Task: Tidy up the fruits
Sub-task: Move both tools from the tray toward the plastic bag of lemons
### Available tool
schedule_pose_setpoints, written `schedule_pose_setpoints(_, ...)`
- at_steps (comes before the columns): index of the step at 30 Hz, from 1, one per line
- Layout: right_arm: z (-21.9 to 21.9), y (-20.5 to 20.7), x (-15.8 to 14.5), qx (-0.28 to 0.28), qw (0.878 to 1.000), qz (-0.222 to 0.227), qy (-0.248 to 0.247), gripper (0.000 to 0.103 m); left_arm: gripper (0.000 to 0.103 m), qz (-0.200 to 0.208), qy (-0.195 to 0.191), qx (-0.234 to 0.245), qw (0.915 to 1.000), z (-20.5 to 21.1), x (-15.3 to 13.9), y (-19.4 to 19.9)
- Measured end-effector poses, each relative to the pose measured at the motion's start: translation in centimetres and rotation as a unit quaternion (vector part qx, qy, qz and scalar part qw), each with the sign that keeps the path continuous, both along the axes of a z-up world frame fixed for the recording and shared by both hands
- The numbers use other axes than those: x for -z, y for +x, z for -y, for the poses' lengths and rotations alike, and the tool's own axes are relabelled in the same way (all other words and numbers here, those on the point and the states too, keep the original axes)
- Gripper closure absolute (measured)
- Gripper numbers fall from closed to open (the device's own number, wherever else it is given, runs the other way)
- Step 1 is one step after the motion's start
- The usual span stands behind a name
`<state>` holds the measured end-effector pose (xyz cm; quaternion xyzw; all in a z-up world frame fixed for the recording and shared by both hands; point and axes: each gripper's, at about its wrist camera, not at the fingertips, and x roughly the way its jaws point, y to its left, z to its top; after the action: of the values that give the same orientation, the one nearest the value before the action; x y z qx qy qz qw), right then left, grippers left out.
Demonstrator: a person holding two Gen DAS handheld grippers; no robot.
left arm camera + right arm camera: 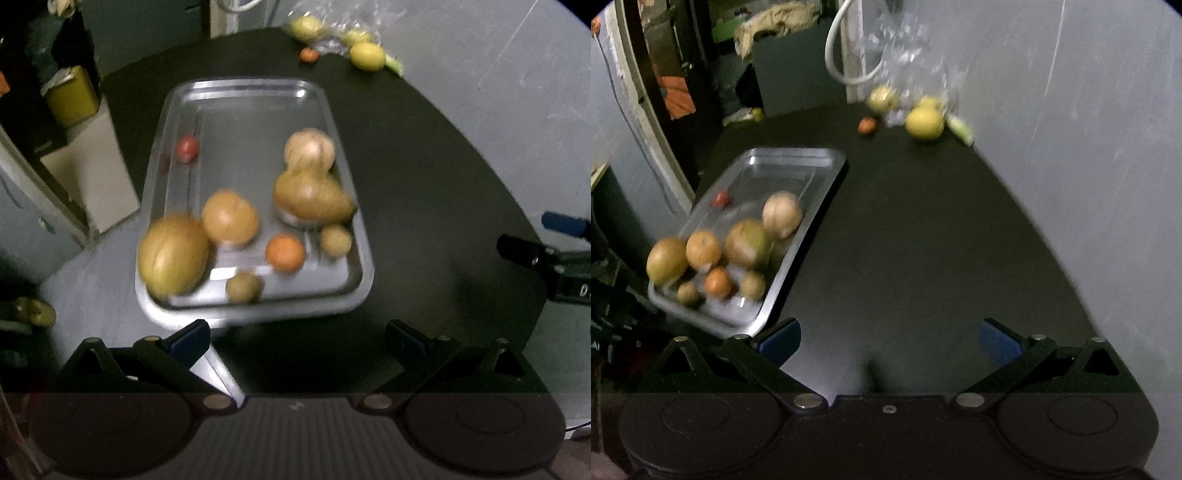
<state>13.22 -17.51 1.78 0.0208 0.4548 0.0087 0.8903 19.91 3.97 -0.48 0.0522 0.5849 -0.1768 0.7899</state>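
Left wrist view: the left gripper [297, 341] hovers with its blue-padded fingers spread wide and empty, just in front of a metal tray [255, 88] on a dark table [424, 192]. The tray holds several blurred fruits: a large yellow-green fruit [173, 254] at its near left corner, an orange [285, 253], and a small red fruit [187, 147] alone farther back. Right wrist view: the right gripper [890, 341] is also spread apart and empty, over bare table. A yellow lemon [924, 123] lies by a clear plastic bag [908, 48] at the far edge, well apart from the tray.
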Motion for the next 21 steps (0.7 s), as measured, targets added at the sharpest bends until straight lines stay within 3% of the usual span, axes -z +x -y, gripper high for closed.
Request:
schedule_pose_setpoints(6, 1.5, 4.2, -2.2, -0.015, 0.998, 0.063, -0.012, 0.001, 0.001, 0.028, -0.024, -0.046, 0.9983, 2.4, -0.7, 3.5)
schedule_pose_setpoints(12, 2.4, 8.7, -4.4, -0.040, 0.989, 0.136, -0.031, 0.001, 0.001, 0.052, -0.059, -0.115, 0.9903, 3.4, -2.0, 7.2)
schedule_pose_setpoints(21, 3.3, 17.1, -6.1, -0.110, 0.970, 0.208, -0.058, 0.001, 0.001, 0.134, -0.012, -0.168, 0.9766, 4.2, -4.2, 12.3)
